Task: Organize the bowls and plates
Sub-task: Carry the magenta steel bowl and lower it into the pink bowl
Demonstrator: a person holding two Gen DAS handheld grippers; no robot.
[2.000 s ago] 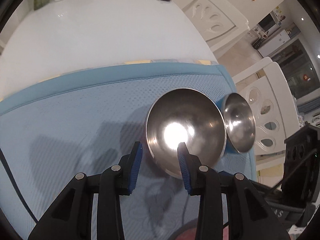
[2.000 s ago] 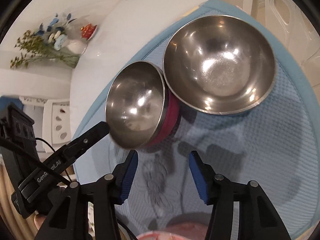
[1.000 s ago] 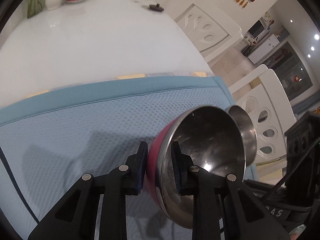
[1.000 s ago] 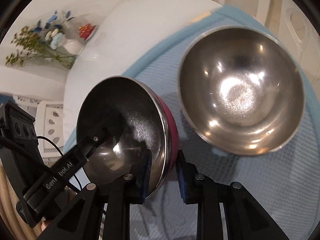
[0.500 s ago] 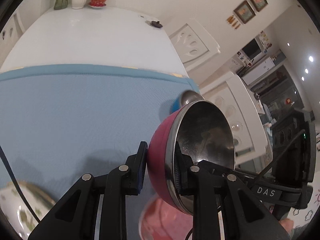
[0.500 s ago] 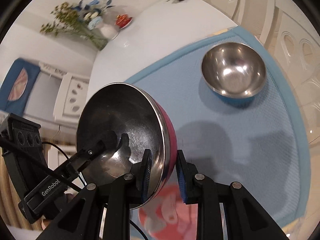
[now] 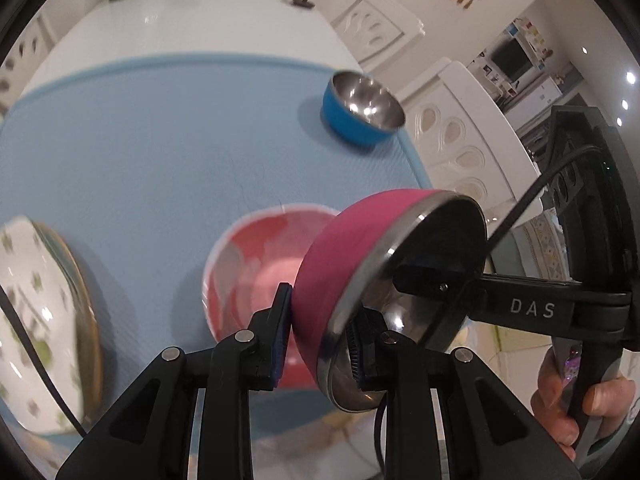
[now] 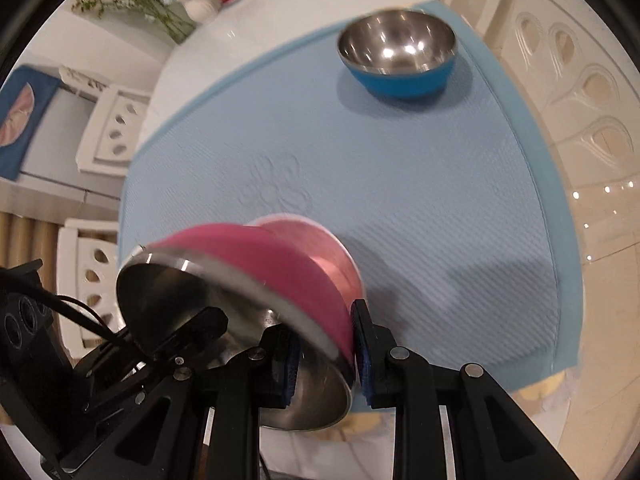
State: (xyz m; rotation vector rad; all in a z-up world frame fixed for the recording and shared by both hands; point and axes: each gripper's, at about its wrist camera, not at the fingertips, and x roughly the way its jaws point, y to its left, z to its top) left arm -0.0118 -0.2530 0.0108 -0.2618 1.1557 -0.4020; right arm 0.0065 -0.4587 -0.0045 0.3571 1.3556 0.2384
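You've carried the pink steel bowl off the mat's far corner toward yourself, your left gripper and right gripper both pinching its rim, tilted above the pink dish, blue bowl left behind on the blue mat, floral bowl at left.

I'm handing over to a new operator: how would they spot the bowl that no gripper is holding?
Find the light blue mat covering the near part of the white table. Near the mat's far corner sits the blue bowl, alone and upright. Its outside is blue and its inside shiny steel, unlike the pink-sided bowl held up close.
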